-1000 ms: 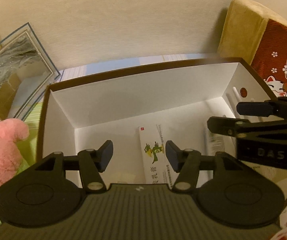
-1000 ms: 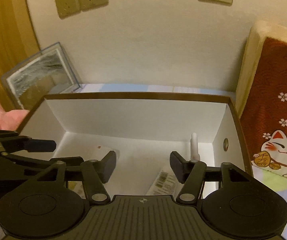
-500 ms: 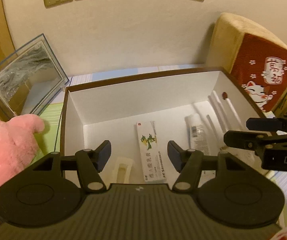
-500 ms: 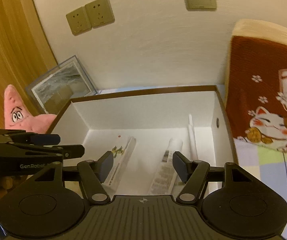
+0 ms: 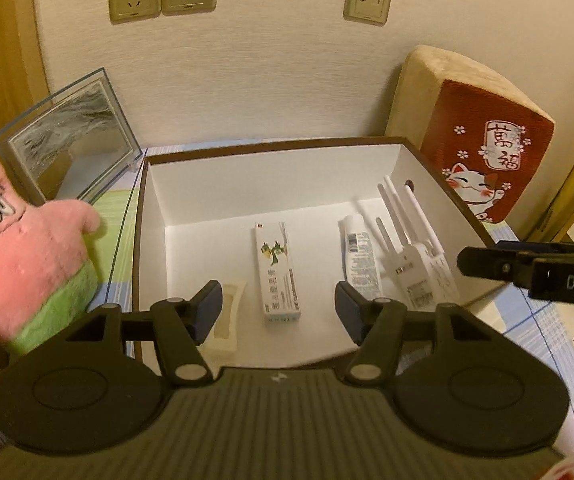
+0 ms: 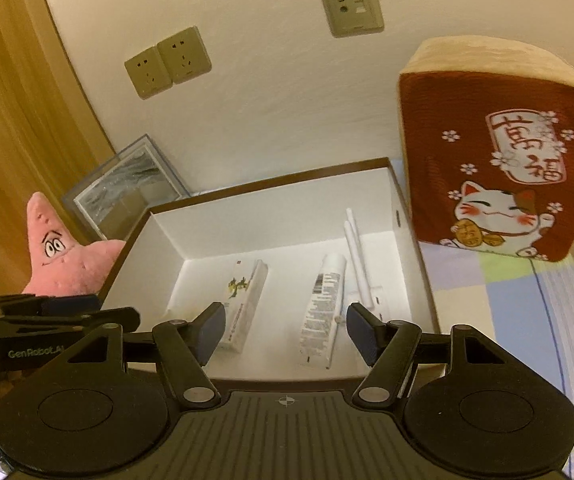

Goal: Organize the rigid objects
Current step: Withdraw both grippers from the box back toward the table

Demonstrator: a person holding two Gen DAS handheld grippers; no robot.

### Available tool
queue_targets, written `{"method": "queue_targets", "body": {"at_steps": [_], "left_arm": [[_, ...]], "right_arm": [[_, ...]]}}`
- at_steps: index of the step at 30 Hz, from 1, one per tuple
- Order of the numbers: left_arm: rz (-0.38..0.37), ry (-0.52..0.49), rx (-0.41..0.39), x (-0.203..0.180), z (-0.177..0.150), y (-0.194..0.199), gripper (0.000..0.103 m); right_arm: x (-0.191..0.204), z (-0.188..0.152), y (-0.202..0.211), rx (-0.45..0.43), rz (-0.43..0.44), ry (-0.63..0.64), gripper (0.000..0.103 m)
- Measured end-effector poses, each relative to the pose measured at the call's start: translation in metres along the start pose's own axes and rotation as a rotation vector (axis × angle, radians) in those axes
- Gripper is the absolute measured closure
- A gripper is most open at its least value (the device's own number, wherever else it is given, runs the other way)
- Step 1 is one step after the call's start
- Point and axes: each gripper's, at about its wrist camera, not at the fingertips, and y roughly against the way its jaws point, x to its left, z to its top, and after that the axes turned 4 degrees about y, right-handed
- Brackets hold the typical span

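Observation:
A brown-rimmed white box (image 5: 143,216) (image 6: 415,240) lies open on the bed. Inside it lie a small beige packet (image 5: 227,320), a white carton with a green dragon (image 5: 277,272) (image 6: 243,300), a white tube (image 5: 361,260) (image 6: 323,304) and a white router with antennas (image 5: 415,264) (image 6: 357,256). My left gripper (image 5: 278,310) is open and empty above the box's near edge. My right gripper (image 6: 285,330) is open and empty, also above the near edge. Each gripper shows at the side of the other's view.
A pink star plush (image 5: 19,240) (image 6: 63,256) sits left of the box. A glass picture frame (image 5: 71,136) (image 6: 127,184) leans on the wall behind it. A red lucky-cat cushion (image 5: 483,160) (image 6: 503,152) stands at the right. A checked bedsheet (image 6: 527,300) lies beneath.
Both grippers have drawn back and up from inside the box, so the whole box and its contents now show. Both stay open and empty.

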Motion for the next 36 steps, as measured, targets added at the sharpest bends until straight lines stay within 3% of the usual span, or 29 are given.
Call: {"method": "queue_targets", "body": {"at_steps": [13, 36], "left_arm": [[-0.002, 0.020, 0.028, -0.002, -0.039, 0.025, 0.044], [-0.015, 0.003, 0.140, -0.014, -0.105, 0.031, 0.044]], "right_arm": [[-0.002, -0.027, 0.032, 0.012, -0.003, -0.019, 0.039], [-0.014, -0.106, 0.056, 0.174, -0.083, -0.047, 0.039]]}}
